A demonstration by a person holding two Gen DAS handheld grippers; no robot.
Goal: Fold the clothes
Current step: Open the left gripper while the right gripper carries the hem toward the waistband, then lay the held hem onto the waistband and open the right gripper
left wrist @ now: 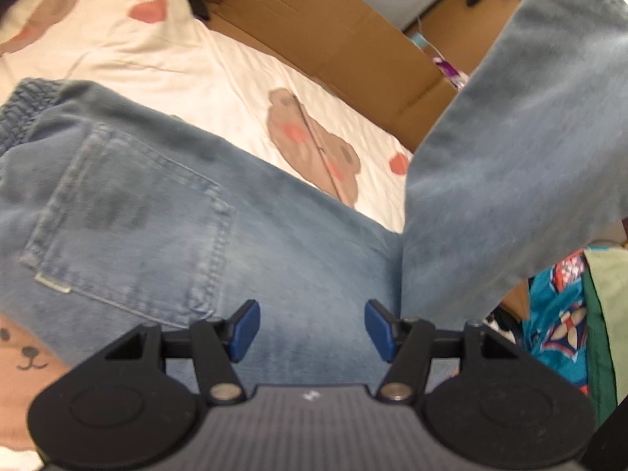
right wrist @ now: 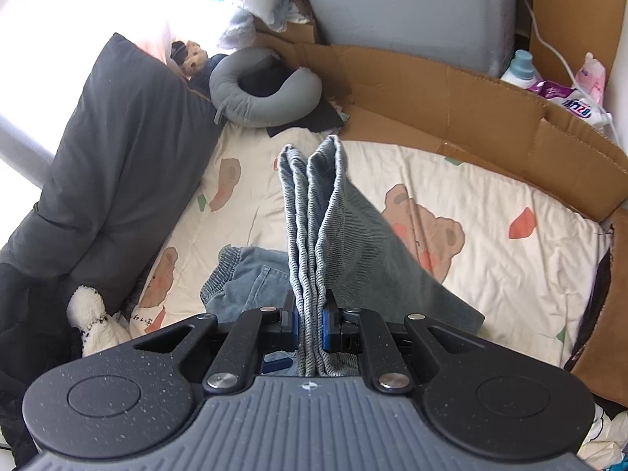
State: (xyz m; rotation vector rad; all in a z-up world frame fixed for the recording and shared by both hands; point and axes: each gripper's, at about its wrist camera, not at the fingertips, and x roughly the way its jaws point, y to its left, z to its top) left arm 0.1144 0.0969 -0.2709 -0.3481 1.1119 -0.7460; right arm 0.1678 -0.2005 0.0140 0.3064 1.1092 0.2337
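My right gripper (right wrist: 310,324) clamps faded blue denim jeans (right wrist: 314,235); my left gripper (left wrist: 312,327) hovers spread, seemingly untouching, over the bear-print cream bedsheet (right wrist: 490,259).

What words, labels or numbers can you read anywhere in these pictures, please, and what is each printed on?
White packet behind the cardboard: large blue print, upside down, not readable.
Bedsheet: small dark handwritten-style characters under a bear, too small to read.
Jeans pocket tab: blank or too blurred.
Nothing else carries text.

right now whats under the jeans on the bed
The jeans lie on a cream bear-print sheet, which shows around them. What is directly beneath the denim is covered. The right tool lifts the leg ends.
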